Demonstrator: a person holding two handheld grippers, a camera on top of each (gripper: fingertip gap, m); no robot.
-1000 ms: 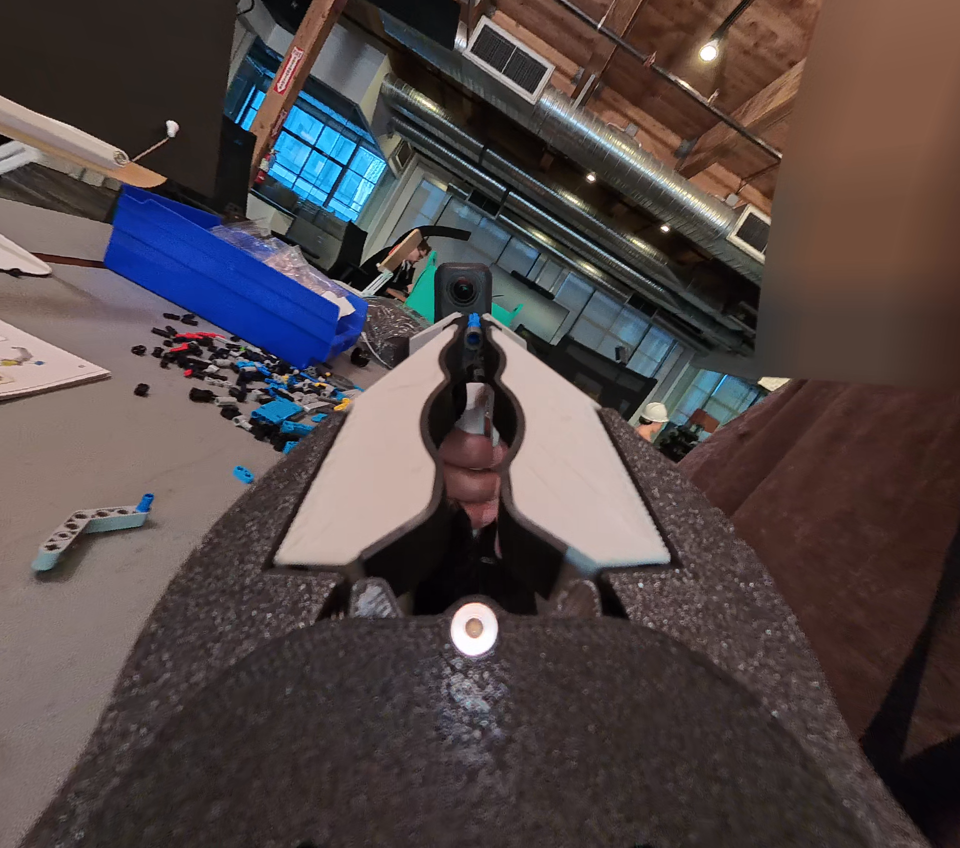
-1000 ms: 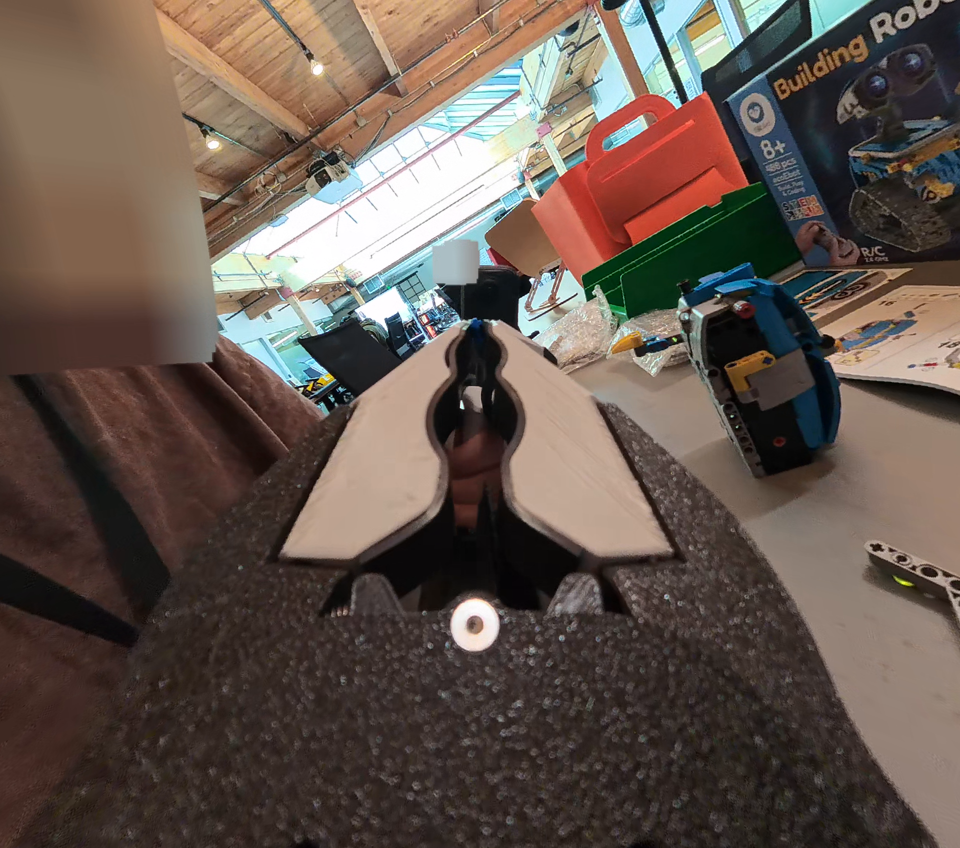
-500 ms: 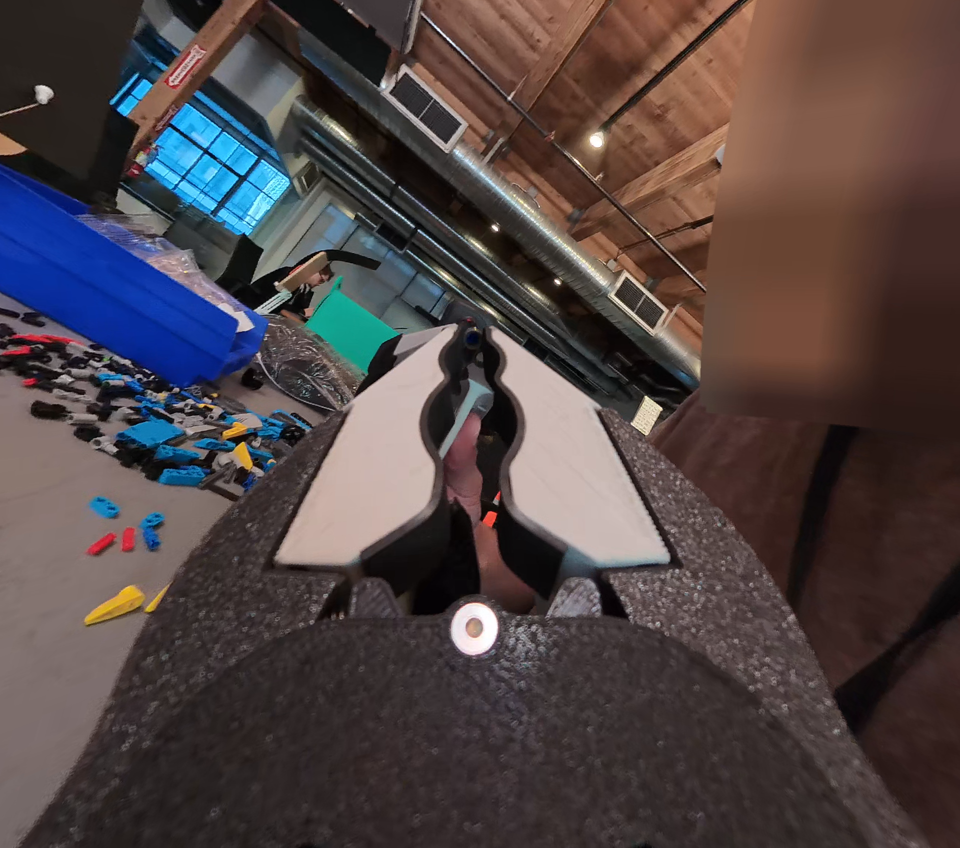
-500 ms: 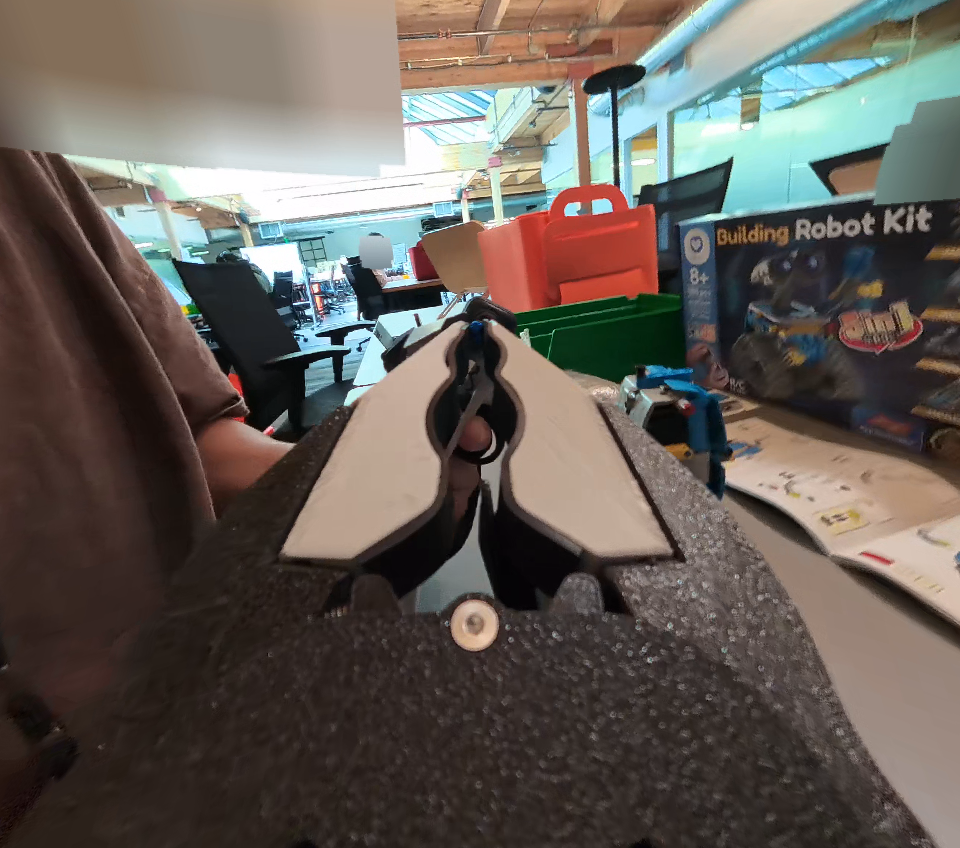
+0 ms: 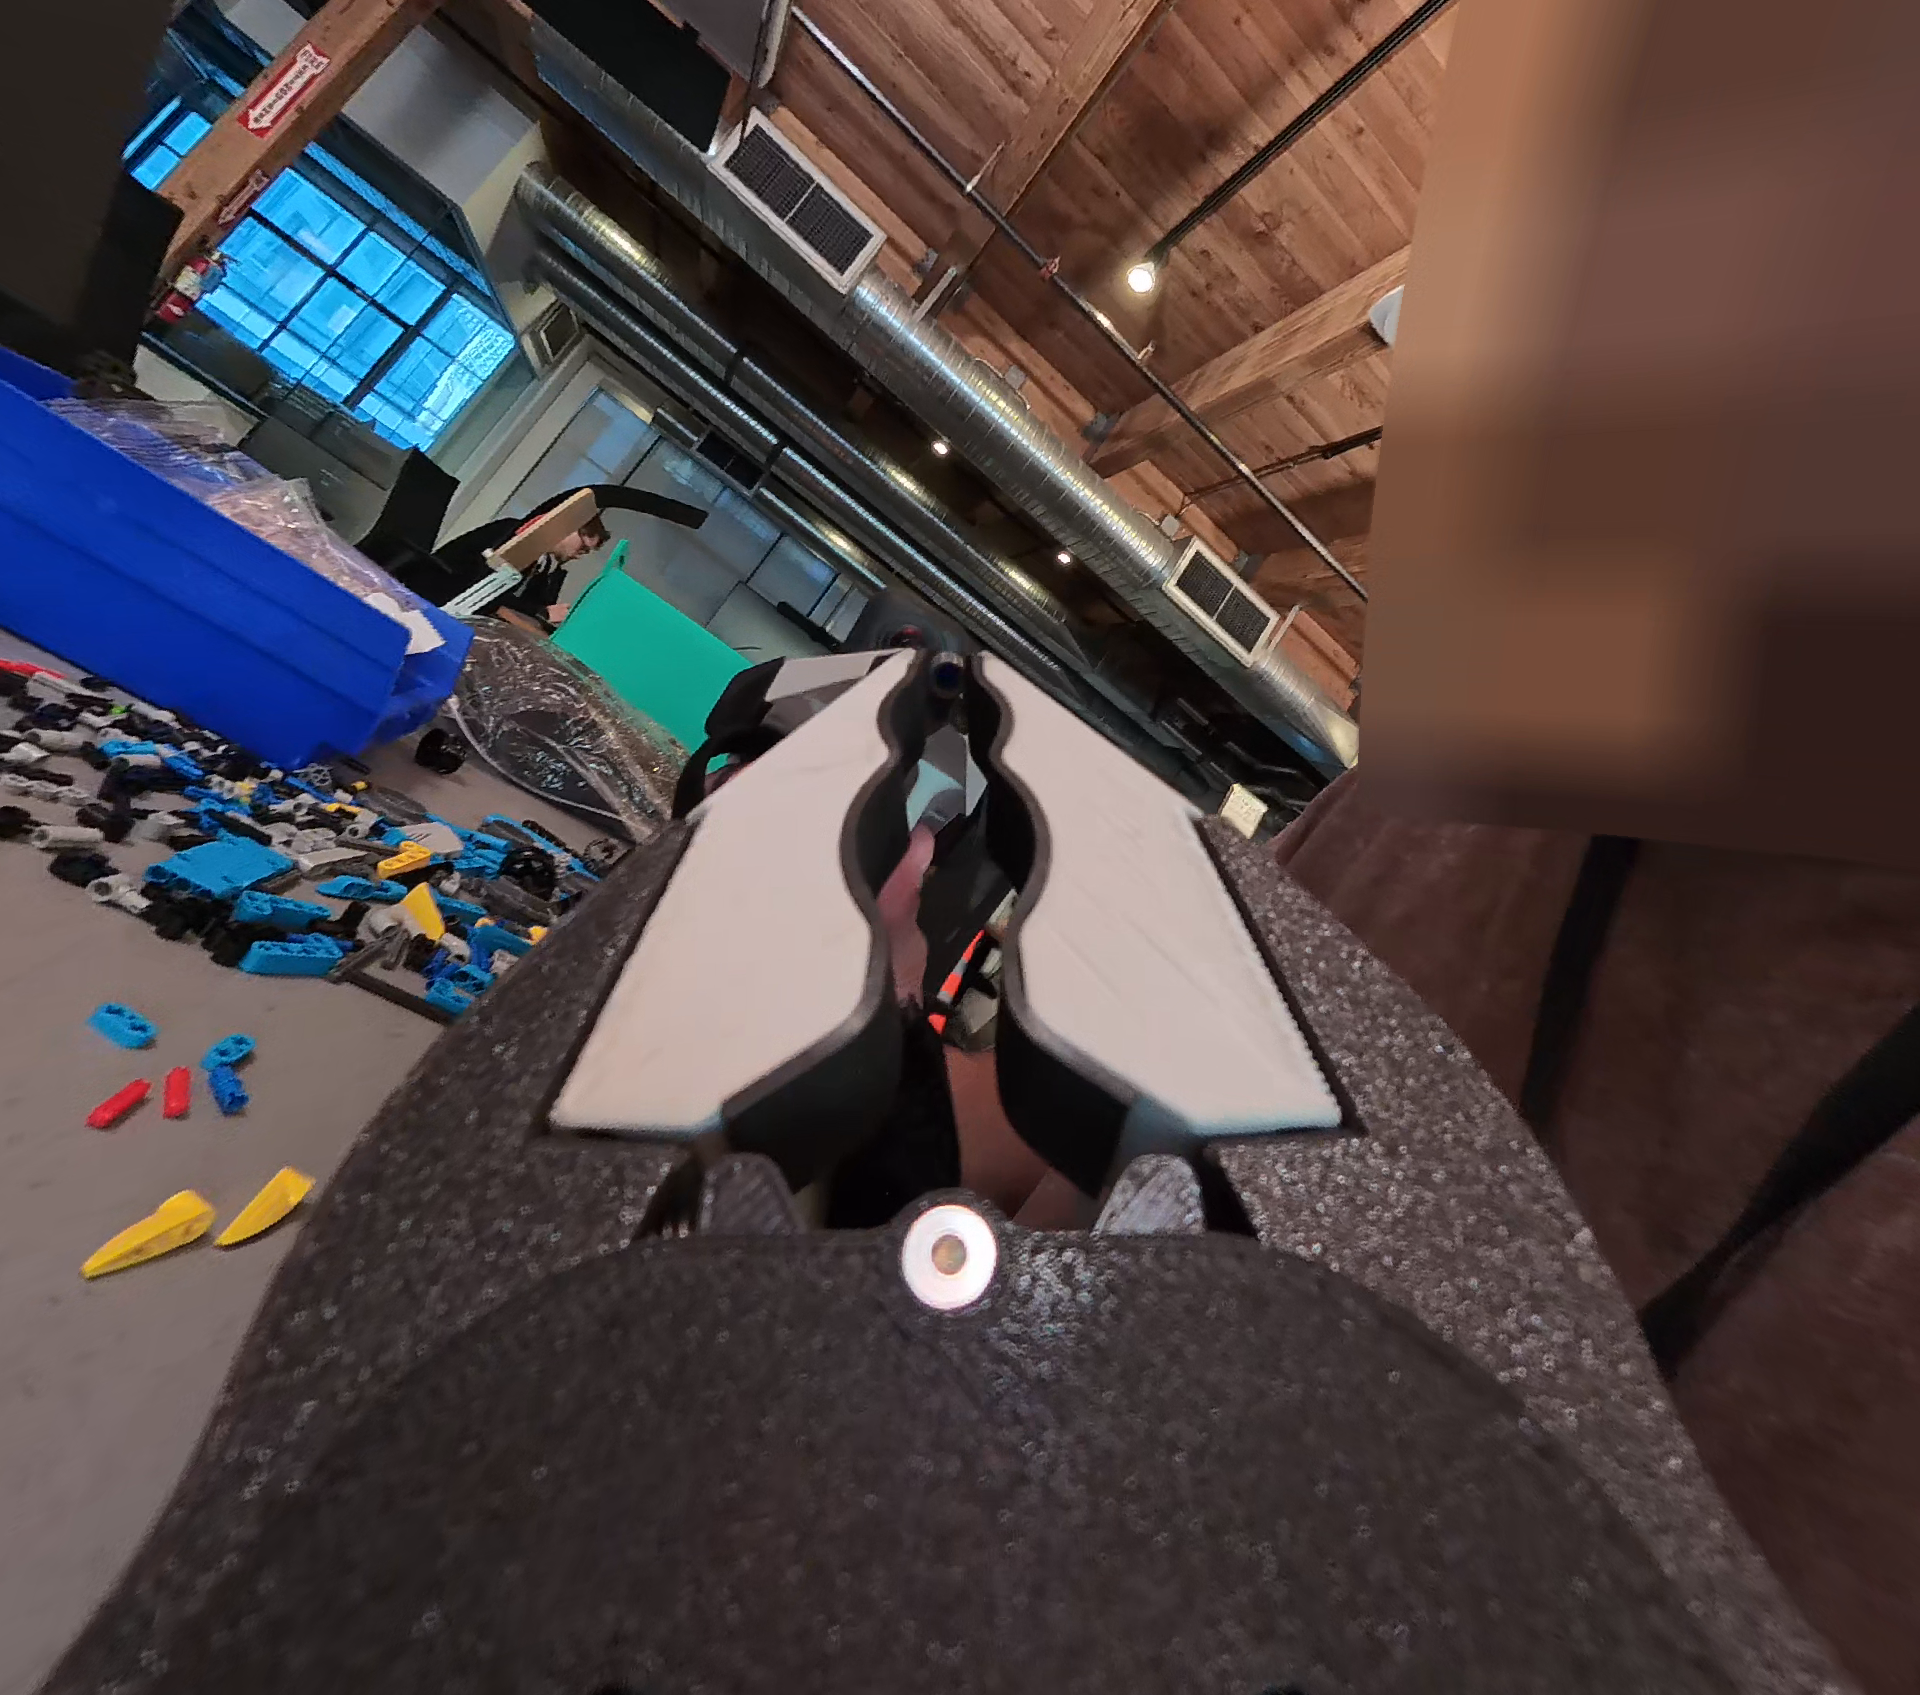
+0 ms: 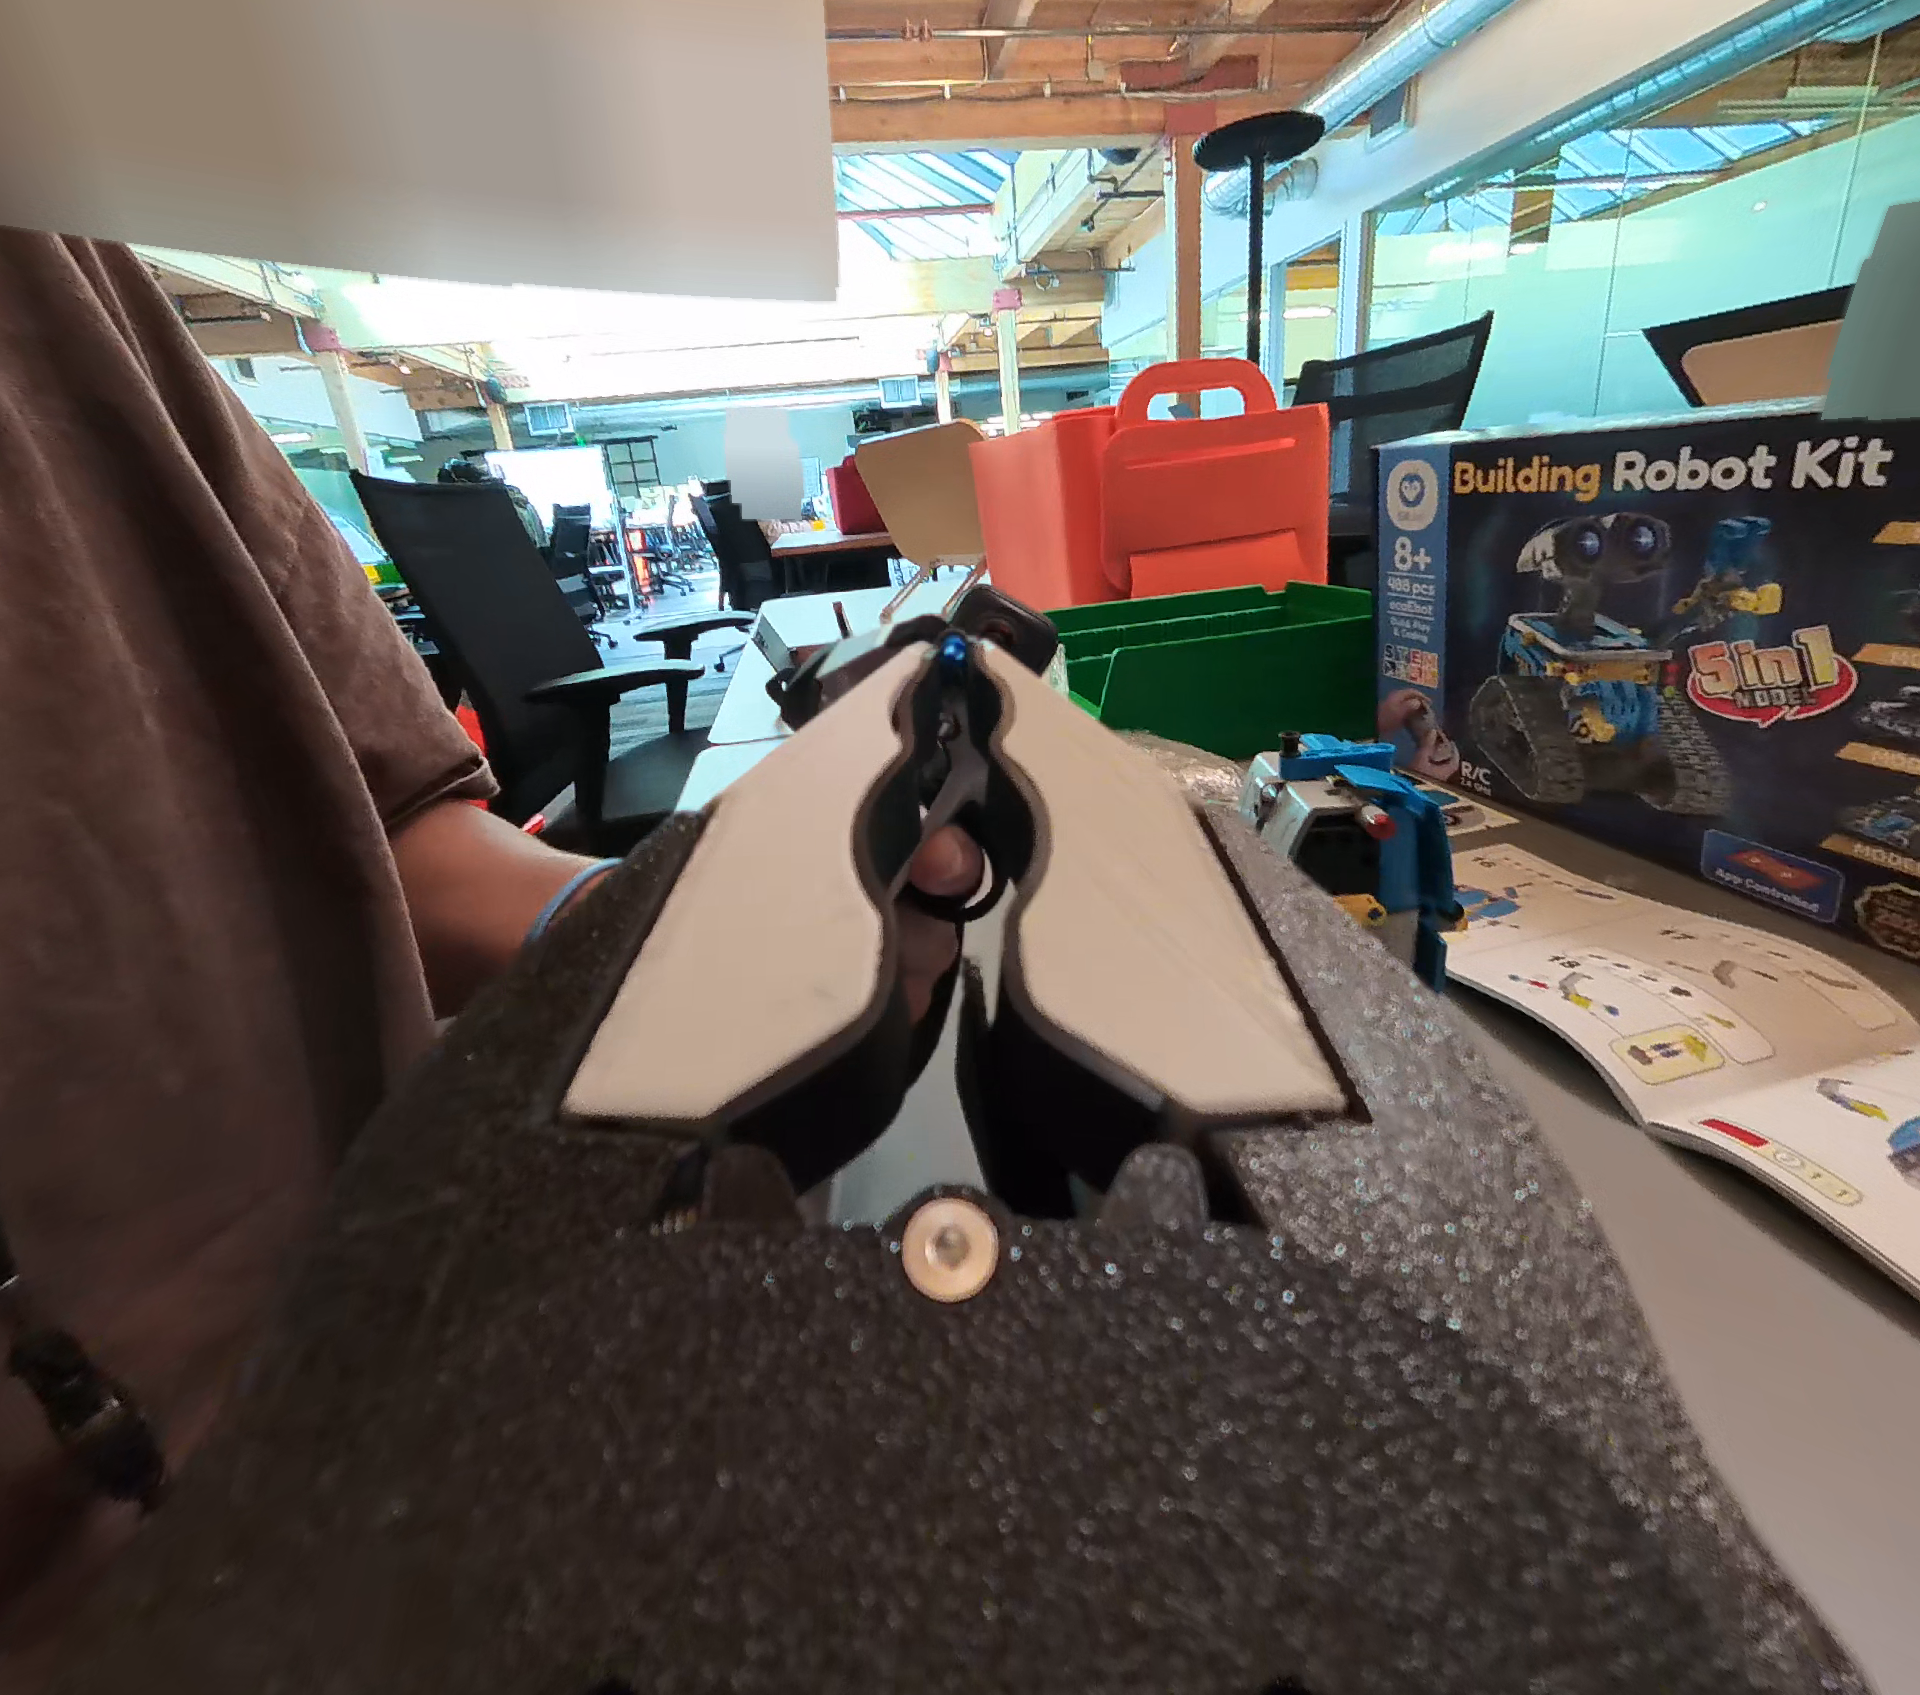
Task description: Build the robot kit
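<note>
Holding both tools raised above the grey table (image 5: 62, 1333), I point them toward each other in front of my brown shirt (image 6: 156, 710). My left gripper (image 5: 948, 674) has its fingers closed together at the tips, pinching a small blue pin (image 5: 945, 671). My right gripper (image 6: 951, 653) is likewise closed at the tips, with a small blue pin (image 6: 952, 651) pinched between them; whether both views show one and the same pin, I cannot tell. Each view shows the opposite gripper just beyond the tips, with a fingertip visible through the gap between the fingers.

Left side of the table:
- A blue bin (image 5: 187, 606) lies tilted, with clear plastic bags (image 5: 540, 741) beside it.
- A scatter of small building parts (image 5: 270, 876), mostly blue, black and grey, lies in front of the bin.
- Two yellow wedge pieces (image 5: 197, 1219) and a few loose red and blue pieces (image 5: 171, 1084) lie nearer to me, apart from the scatter.

Right side of the table:
- A partly built blue and grey robot model (image 6: 1361, 835) stands upright near the gripper.
- An open instruction booklet (image 6: 1683, 1043) lies flat beside the model.
- A printed kit box (image 6: 1662, 669) stands behind the booklet.
- A green bin (image 6: 1216, 669) and an orange case (image 6: 1164, 502) stand farther back.
</note>
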